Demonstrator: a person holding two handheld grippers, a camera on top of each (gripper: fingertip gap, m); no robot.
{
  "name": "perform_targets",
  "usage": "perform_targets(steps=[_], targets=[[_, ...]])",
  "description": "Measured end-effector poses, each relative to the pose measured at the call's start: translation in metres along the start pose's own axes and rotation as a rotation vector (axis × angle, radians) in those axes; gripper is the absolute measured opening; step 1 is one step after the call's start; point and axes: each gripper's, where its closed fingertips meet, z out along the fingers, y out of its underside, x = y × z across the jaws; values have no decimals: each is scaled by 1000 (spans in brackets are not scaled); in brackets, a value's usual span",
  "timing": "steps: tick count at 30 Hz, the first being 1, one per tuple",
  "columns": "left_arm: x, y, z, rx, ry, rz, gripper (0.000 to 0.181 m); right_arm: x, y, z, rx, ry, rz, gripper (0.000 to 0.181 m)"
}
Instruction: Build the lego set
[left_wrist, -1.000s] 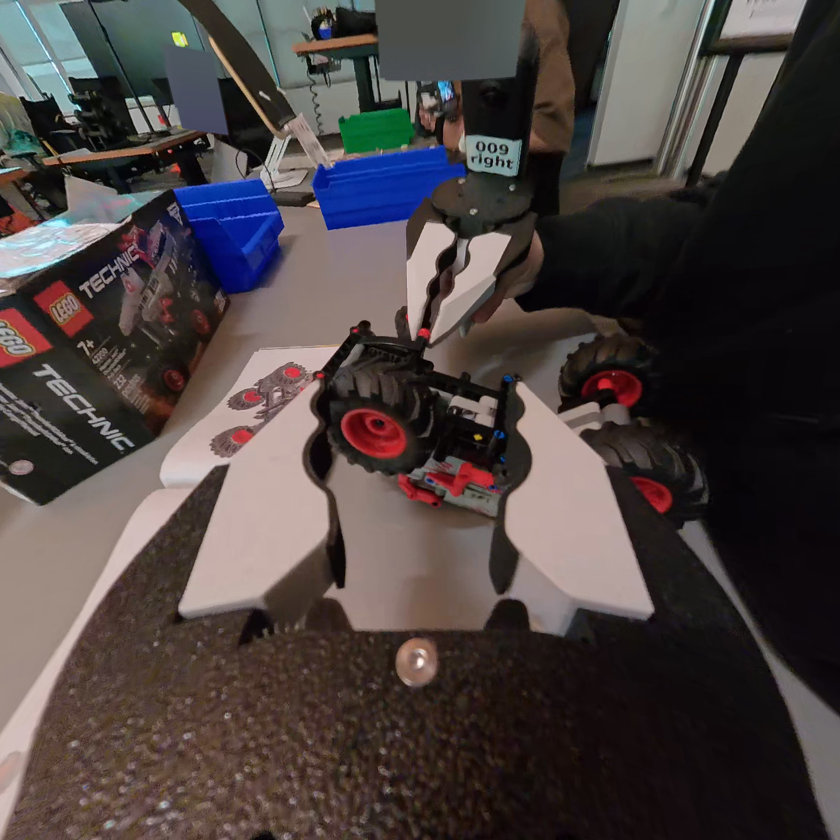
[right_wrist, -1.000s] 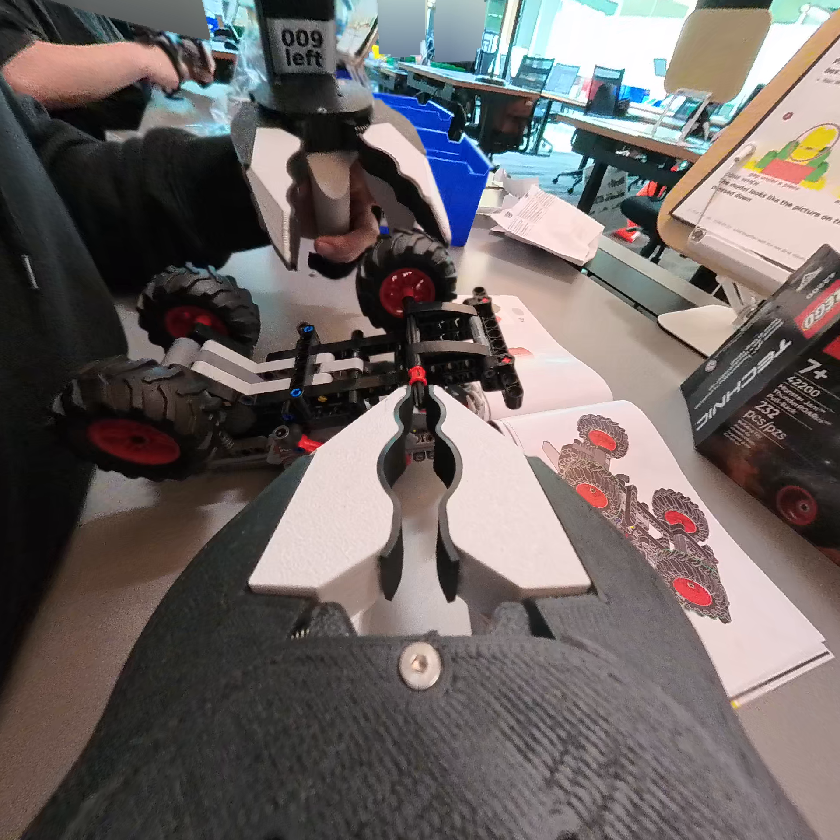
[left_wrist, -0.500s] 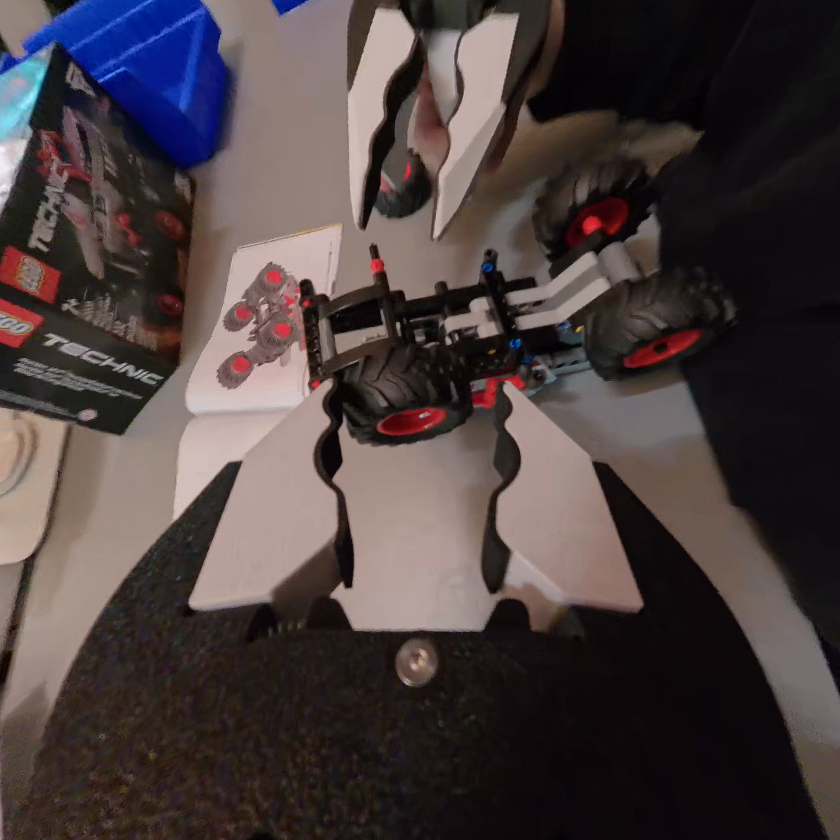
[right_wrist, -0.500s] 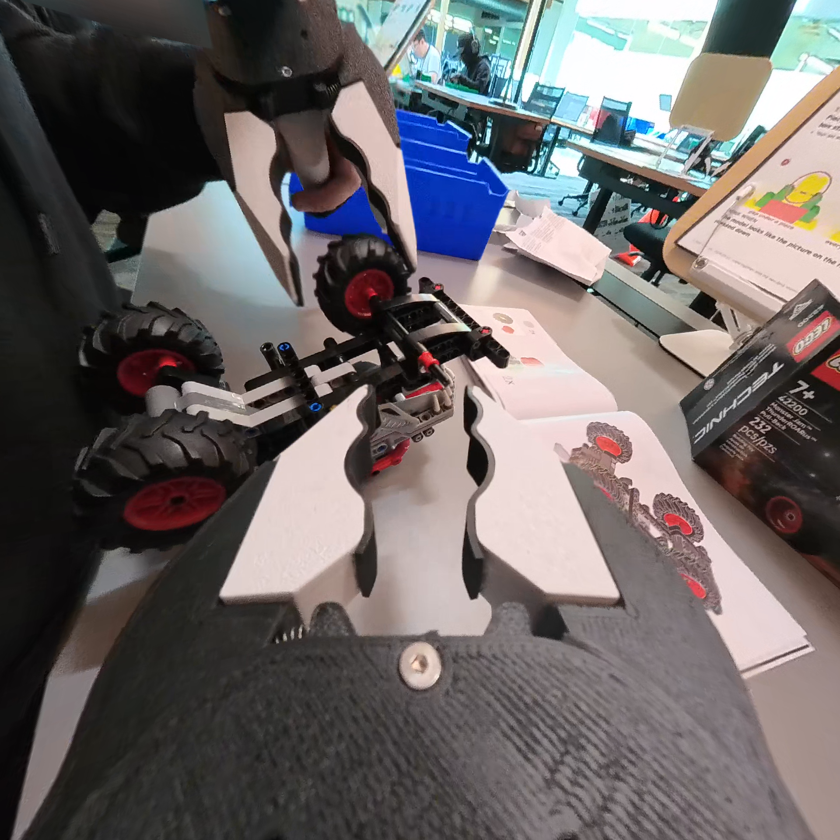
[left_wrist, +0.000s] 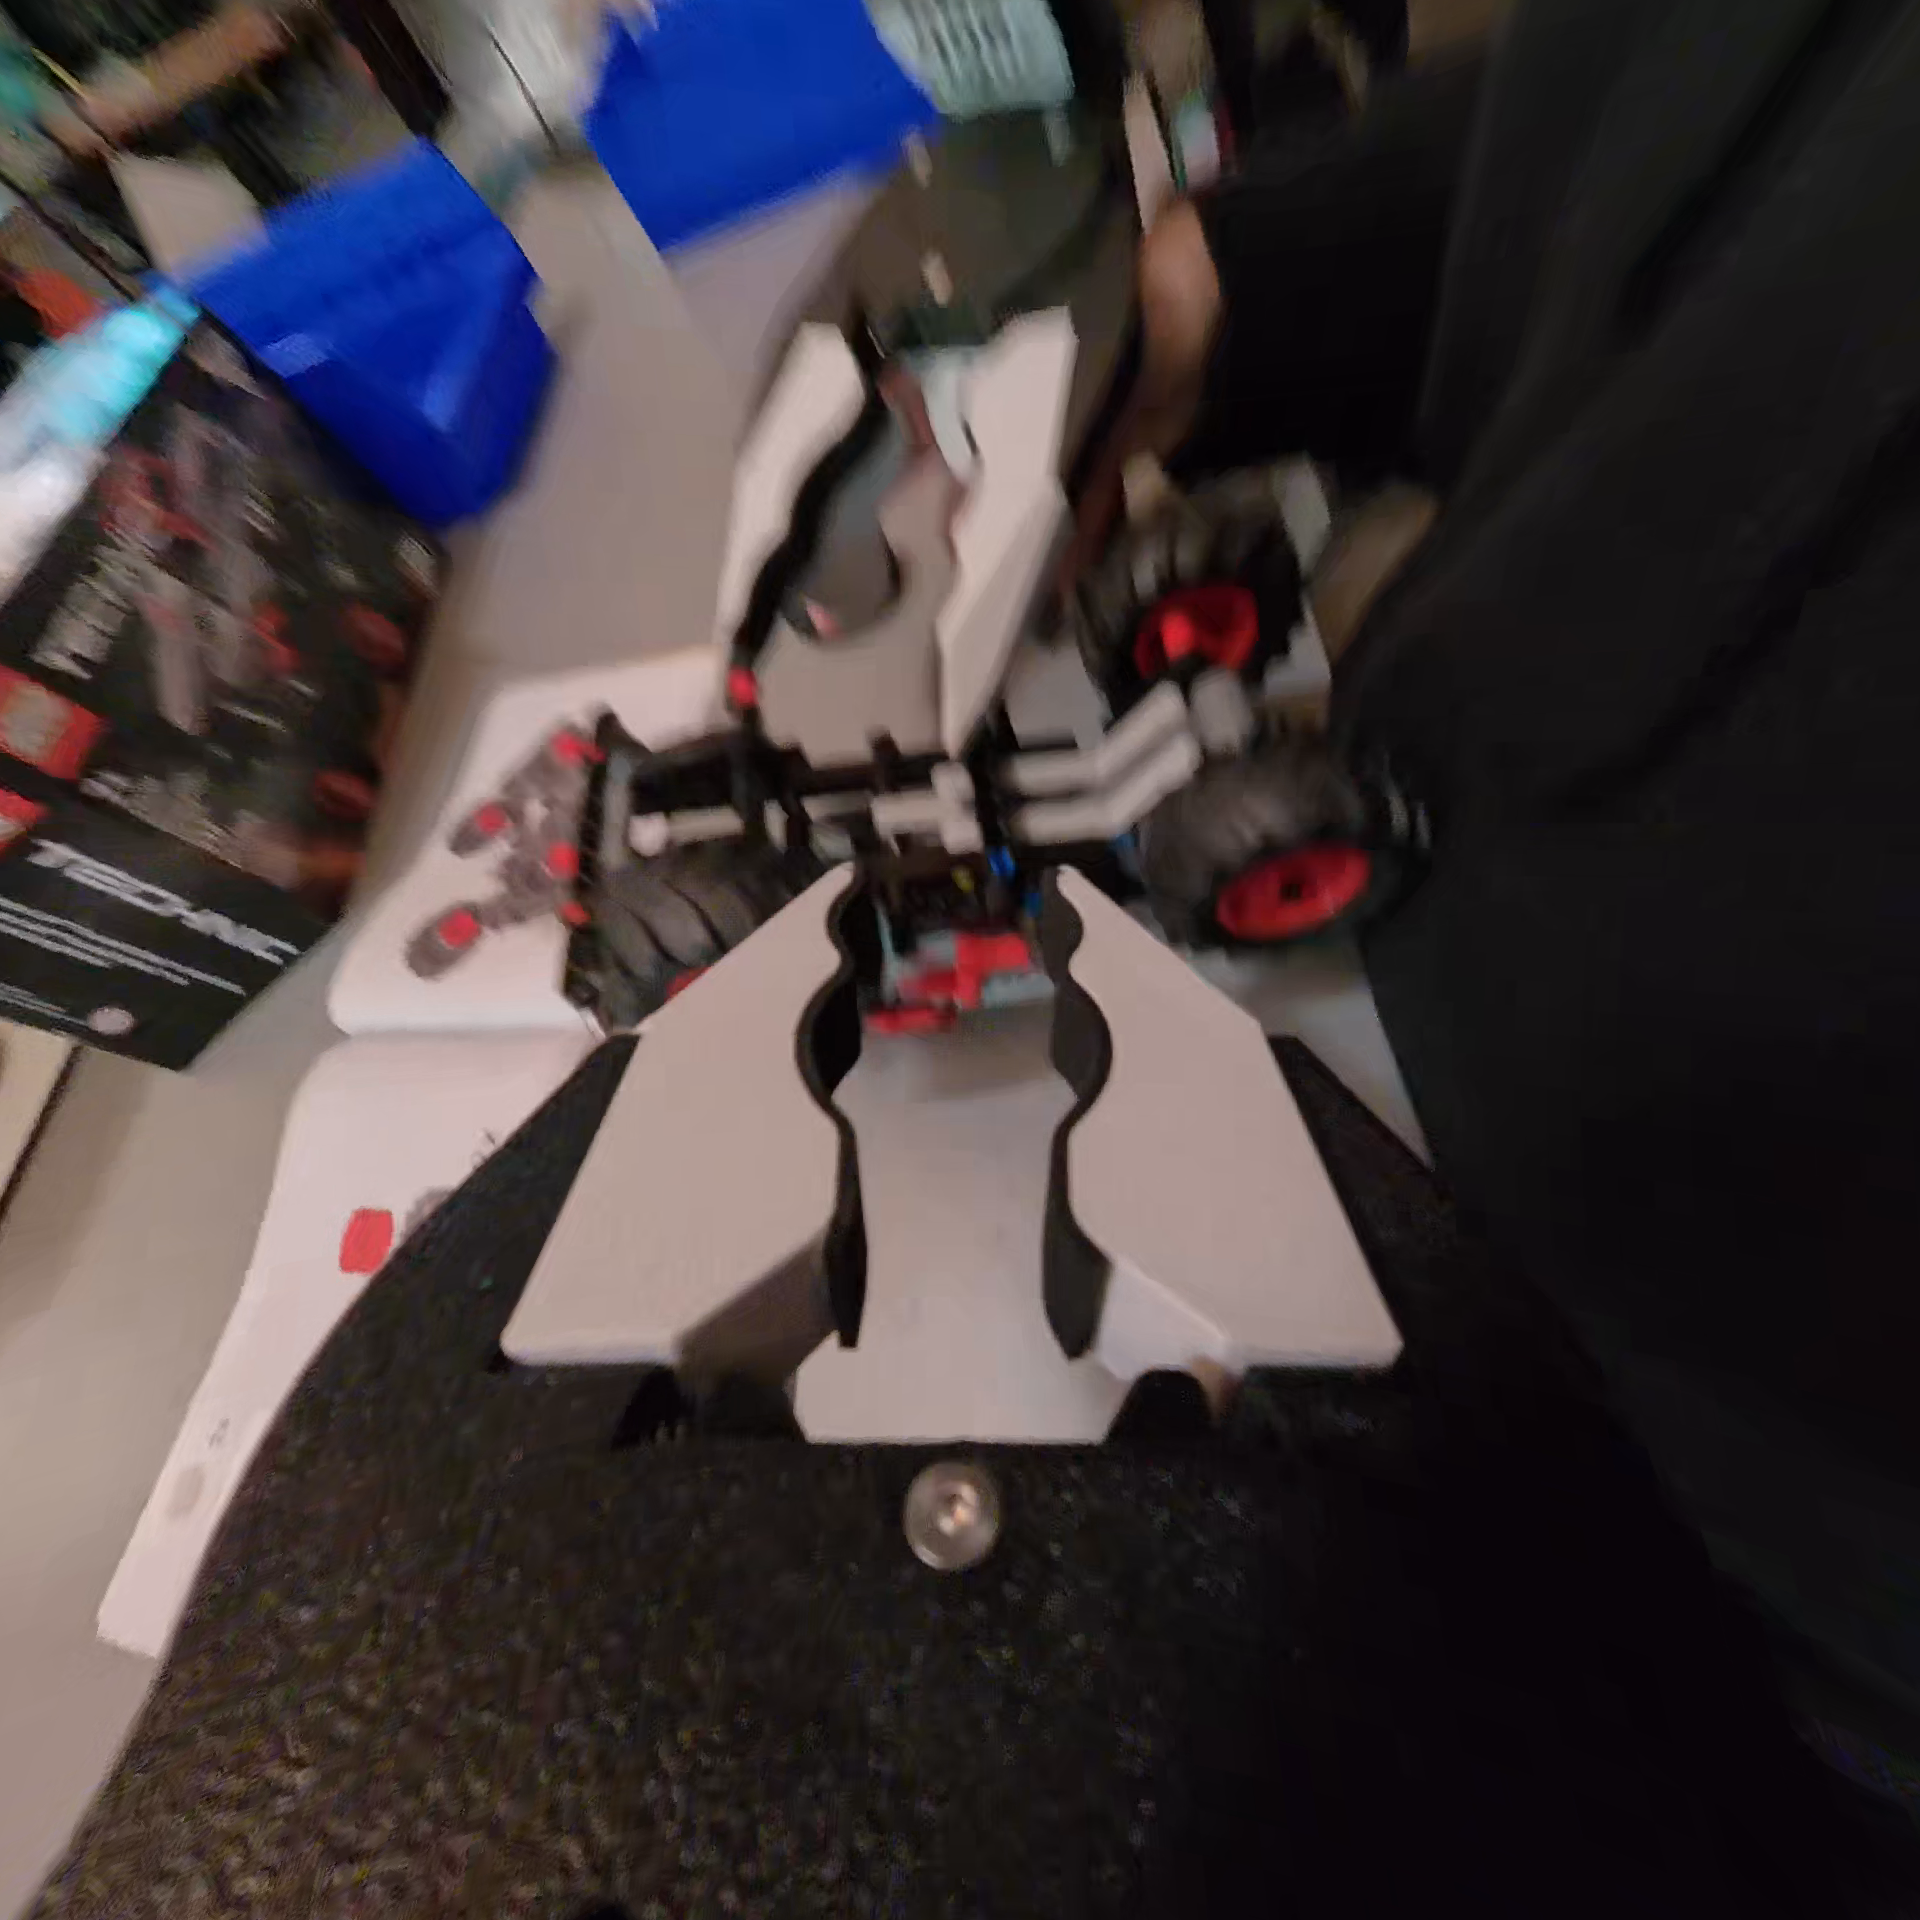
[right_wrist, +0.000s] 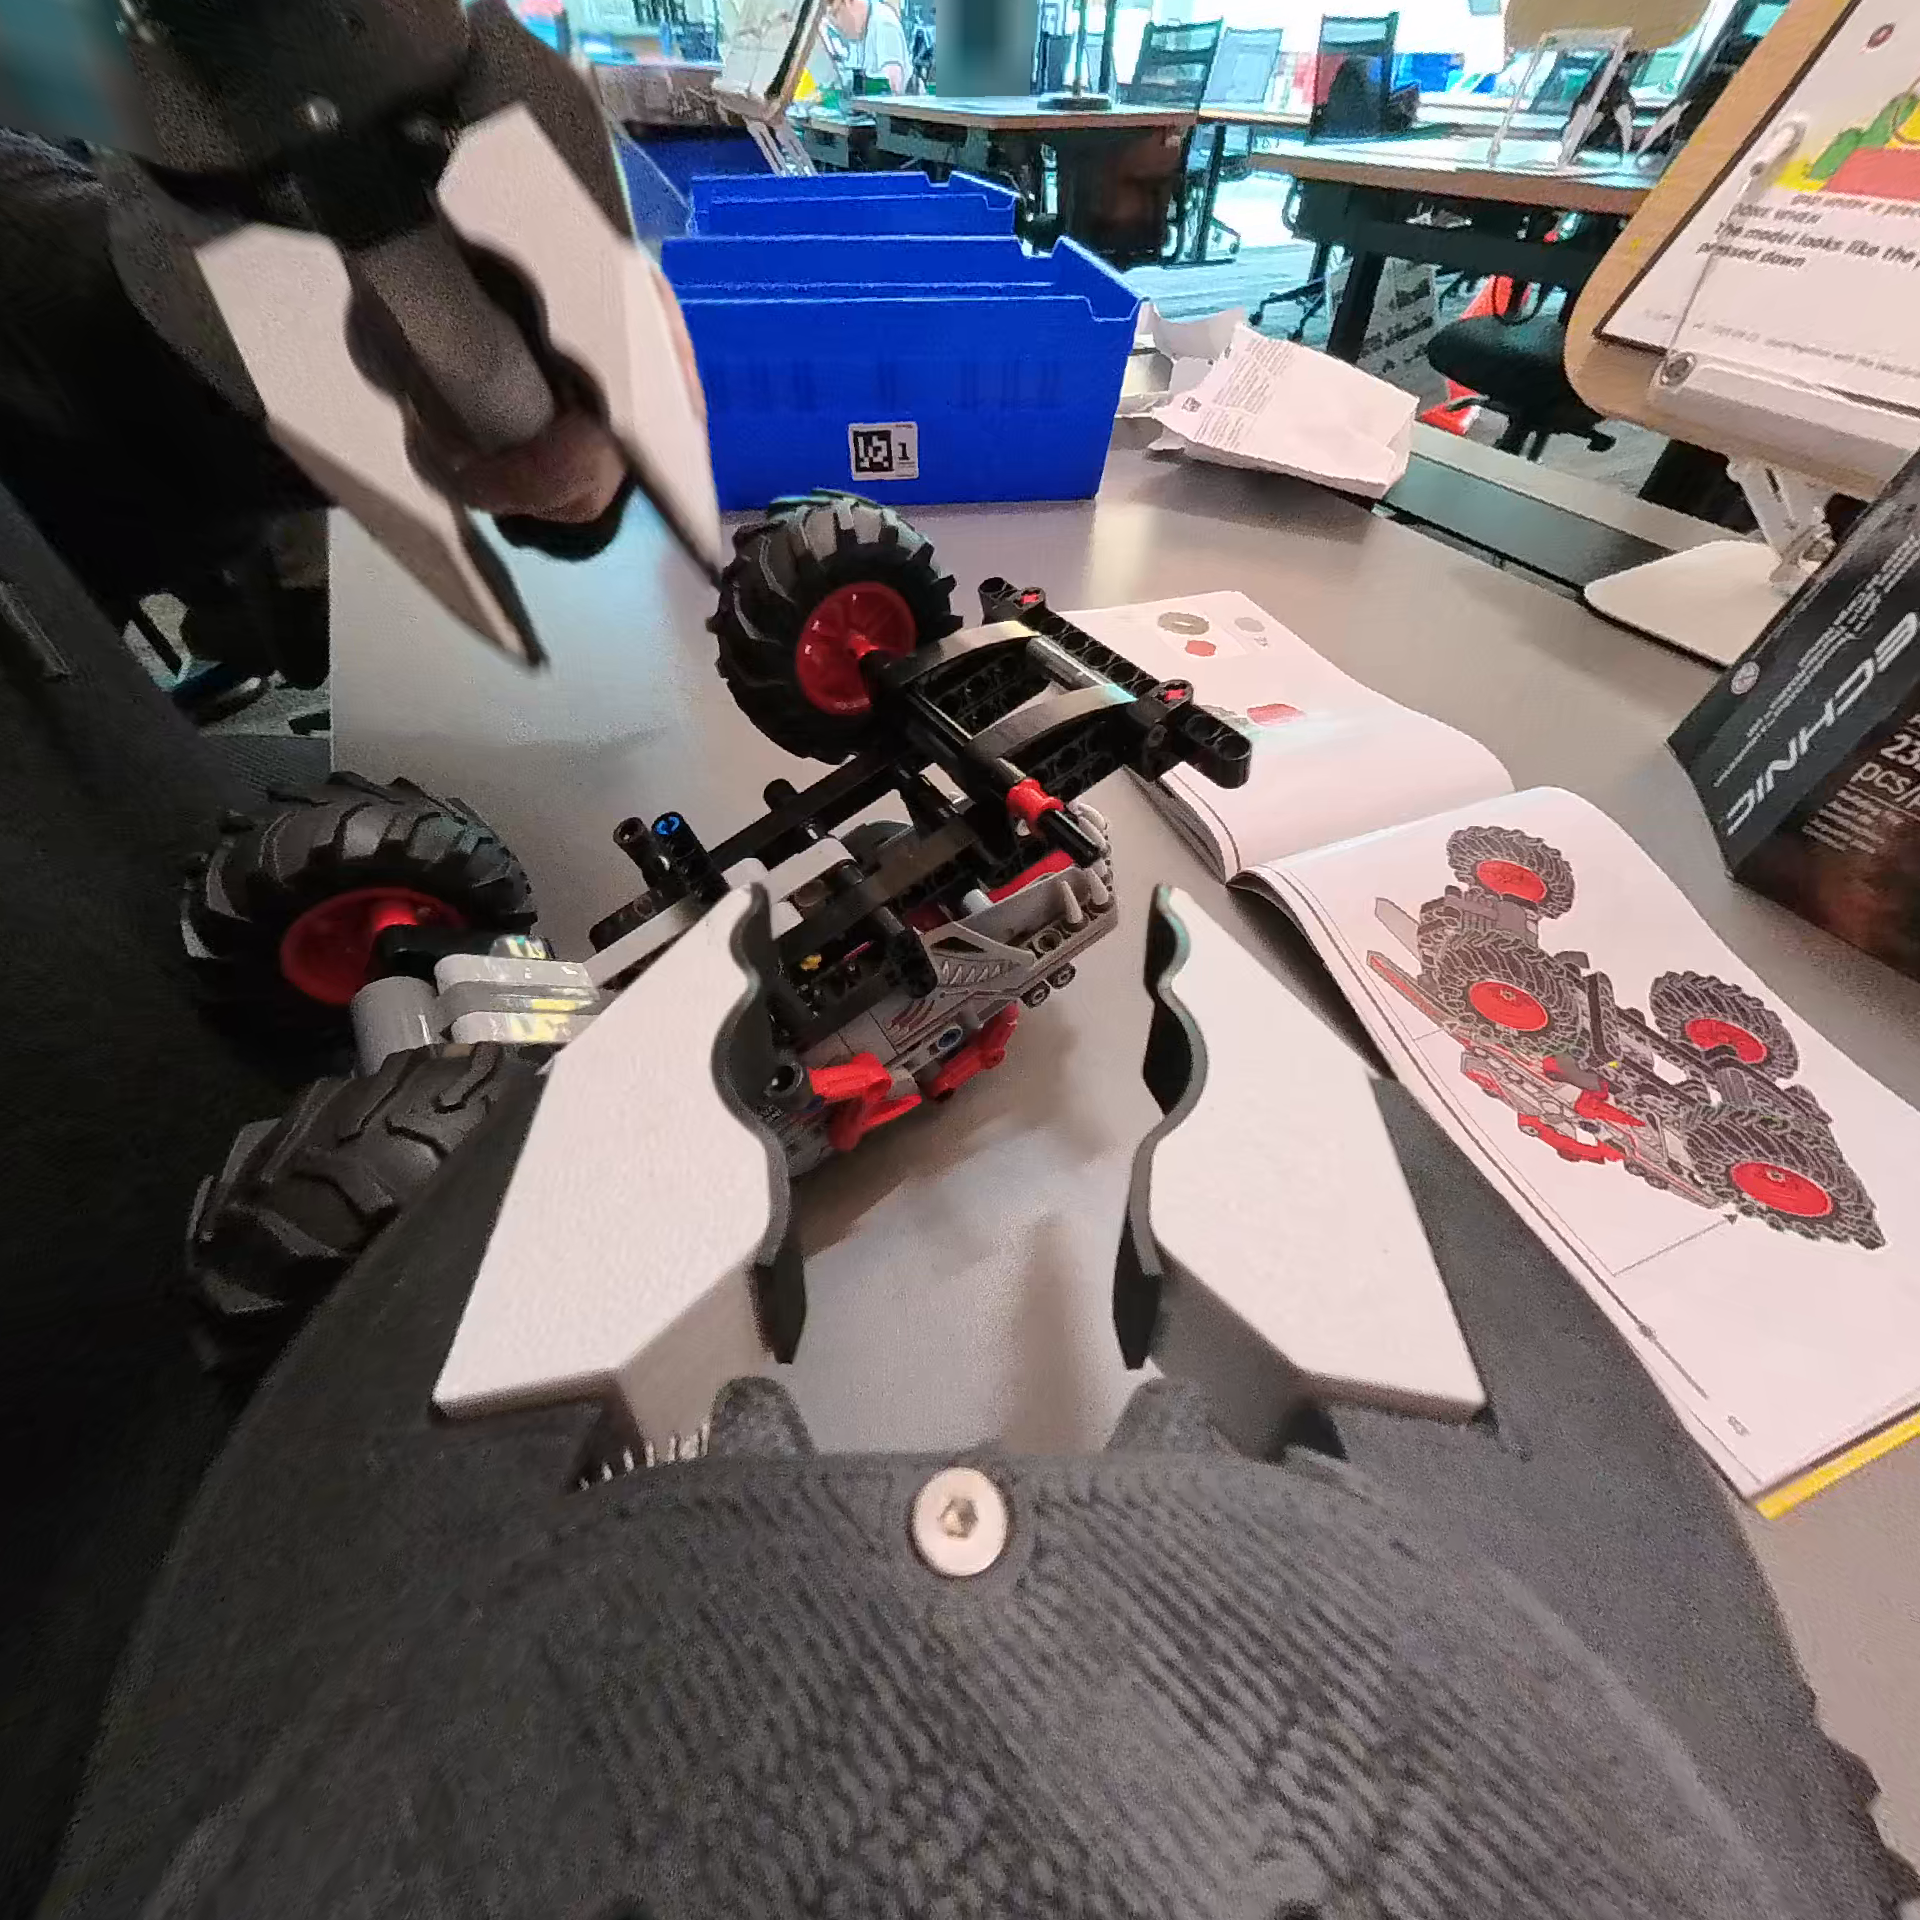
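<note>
Left wrist view, blurred by motion: the left gripper (left_wrist: 945, 925) has its jaws released with a moderate gap, its tips just in front of the lego truck (left_wrist: 935, 821), grasping nothing. The truck lies on the table (left_wrist: 623, 540) beside the open instruction booklet (left_wrist: 416, 997). Beyond the truck hangs the right gripper (left_wrist: 862, 665), jaws apart and empty. The set's box (left_wrist: 177, 748) stands to the left of the truck, and blue bins (left_wrist: 384, 322) lie beyond it.

Right wrist view, sharp: the right gripper (right_wrist: 951, 914) is spread wide and empty, hovering just short of the truck (right_wrist: 862, 914), which is tipped on its side with one front wheel (right_wrist: 836, 629) raised. The left gripper (right_wrist: 613, 613) hangs above the truck, its tips close to that wheel. The booklet (right_wrist: 1558, 1039) lies open to the right of the truck.

Progress, as a judgement: the chassis and three wheels are visibly on; the near front axle end (right_wrist: 1039, 810) shows a red bush and no wheel, so a fourth wheel, and perhaps bodywork, seems left.

Against a second ago: then the right gripper was clenched on that axle end and the left gripper straddled the front wheel. Both have since let go and drawn back, the right jaws opening wider, and the truck has tilted over.
</note>
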Motion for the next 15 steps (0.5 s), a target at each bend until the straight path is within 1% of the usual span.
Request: perform_targets(steps=[2, 3, 4, 5, 6, 7, 8, 9, 10, 11, 12, 14, 15], targets=[[-21, -18, -3, 85, -117, -40, 35, 0, 0, -2, 3, 3, 1, 74], [-33, -18, -2, 83, -186, -58, 38, -1, -1, -2, 9, 1, 2, 75], [-40, -12, 0, 50, -217, -78, 41, -2, -1, -3, 15, -4, 9, 75], [-36, -2, 5, 3, -185, -94, 43, -3, -1, -4, 20, -7, 18, 75], [-26, 3, 8, -16, -118, -93, 46, -5, -1, -6, 27, -16, 27, 78], [-6, 7, 9, -40, 3, -81, 29, -5, -4, -8, 45, -20, 42, 77], [23, 22, 10, -132, 181, -86, 2, -5, -6, -11, 62, -20, 52, 76], [44, 42, 8, -250, 307, -92, 0, -3, -7, -14, 71, -13, 58, 76], [51, 57, 8, -318, 329, -72, 2, -3, -8, -17, 76, -10, 59, 76], [48, 61, 9, -314, 291, -50, 7, -2, -8, -19, 81, -7, 57, 76], [43, 54, 11, -264, 260, -58, 12, 0, -8, -20, 84, -1, 56, 76], [31, 35, 12, -165, 227, -131, 22, 3, -9, -21, 86, 7, 49, 73], [23, 26, 13, -120, 198, -158, 31, 3, -12, -21, 95, 8, 34, 66]])
